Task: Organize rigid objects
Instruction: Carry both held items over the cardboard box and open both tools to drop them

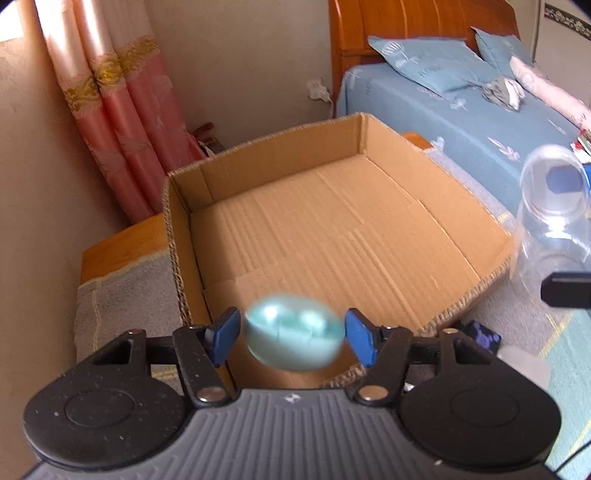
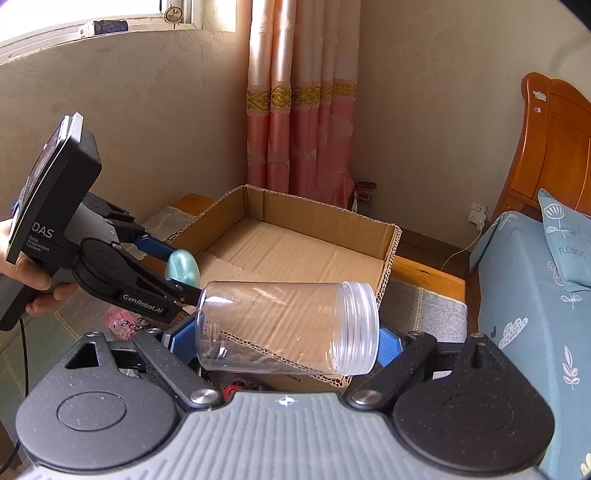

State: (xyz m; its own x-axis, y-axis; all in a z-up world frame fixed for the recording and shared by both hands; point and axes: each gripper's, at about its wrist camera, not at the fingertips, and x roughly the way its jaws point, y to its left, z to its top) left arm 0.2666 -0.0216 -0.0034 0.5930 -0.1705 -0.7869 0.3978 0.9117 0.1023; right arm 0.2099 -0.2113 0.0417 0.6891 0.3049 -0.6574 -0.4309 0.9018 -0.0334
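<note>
An open cardboard box (image 1: 332,221) is seen on the cloth-covered table; over its near edge, a clear jar (image 2: 288,325) is clamped sideways by the right gripper (image 2: 284,341), while a blurred pale-blue egg (image 1: 293,332) lies unpressed between the left gripper (image 1: 291,336) pads

Pink curtain (image 2: 301,122) (gold-banded), blue bed (image 1: 480,122).

I'm working in a home bedroom: a wooden-framed bed (image 1: 461,122) with blue sheets and a pillow (image 1: 428,62), pink curtains (image 2: 299,110) by a window (image 2: 99,22), and a wall socket (image 2: 478,214) beside it.
</note>
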